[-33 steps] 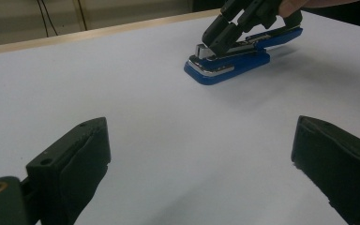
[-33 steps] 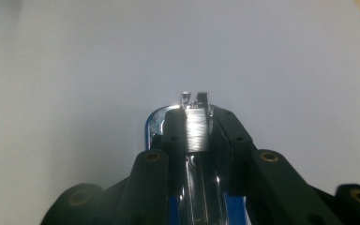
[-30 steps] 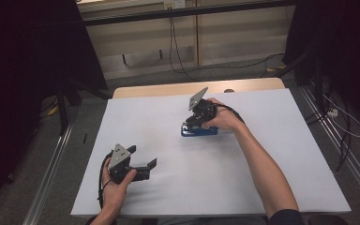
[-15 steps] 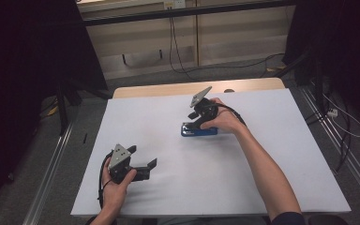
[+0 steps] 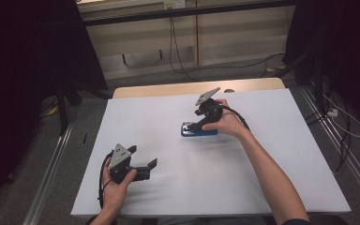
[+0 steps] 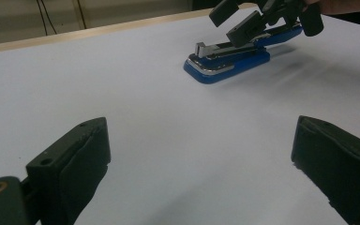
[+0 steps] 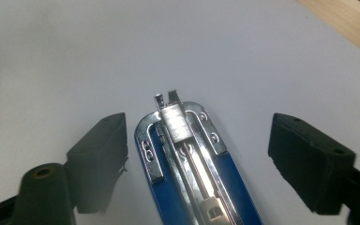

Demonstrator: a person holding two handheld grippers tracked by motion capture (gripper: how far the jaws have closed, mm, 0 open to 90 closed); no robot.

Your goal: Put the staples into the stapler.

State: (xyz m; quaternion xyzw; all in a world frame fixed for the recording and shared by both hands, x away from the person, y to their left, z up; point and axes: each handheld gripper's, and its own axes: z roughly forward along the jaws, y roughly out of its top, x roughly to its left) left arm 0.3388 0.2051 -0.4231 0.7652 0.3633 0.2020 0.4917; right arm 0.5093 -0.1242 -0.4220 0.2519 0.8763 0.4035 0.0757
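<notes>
two grippers are at work: the right gripper [image 5: 193, 127] hangs over the blue stapler [image 5: 199, 131], which lies flat on the table [image 5: 272, 187] toward its far edge, right of centre. its jaws have just been opening and now straddle the stapler's metal front without pressing, likely a release. the left gripper [image 5: 151, 165], jaws wide and empty near the near left corner, seems parked out of the way.
</notes>
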